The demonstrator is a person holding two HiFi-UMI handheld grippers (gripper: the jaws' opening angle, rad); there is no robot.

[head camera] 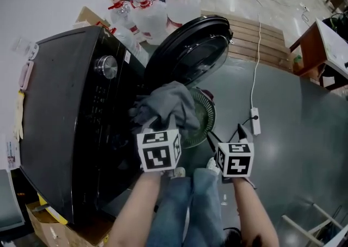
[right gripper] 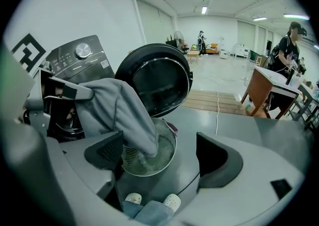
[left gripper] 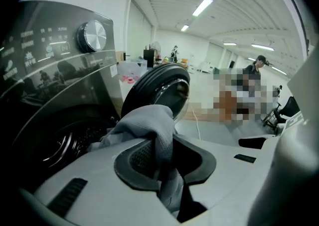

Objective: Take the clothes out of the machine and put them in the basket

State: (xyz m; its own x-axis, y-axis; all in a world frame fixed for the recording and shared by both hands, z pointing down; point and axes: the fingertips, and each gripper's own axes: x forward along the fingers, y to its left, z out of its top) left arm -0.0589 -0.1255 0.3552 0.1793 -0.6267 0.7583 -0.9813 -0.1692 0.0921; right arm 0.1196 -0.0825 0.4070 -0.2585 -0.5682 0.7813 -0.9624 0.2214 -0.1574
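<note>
While left gripper is pinching grey garment, fingers nearly together, its tail is dipping into basket beside machine; right gripper is gaping empty. Next: lowering, releasing garment.

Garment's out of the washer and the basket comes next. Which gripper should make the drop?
Left. The left gripper is shut on the grey garment, which hangs over the green basket. The right gripper is open and holds nothing.
</note>
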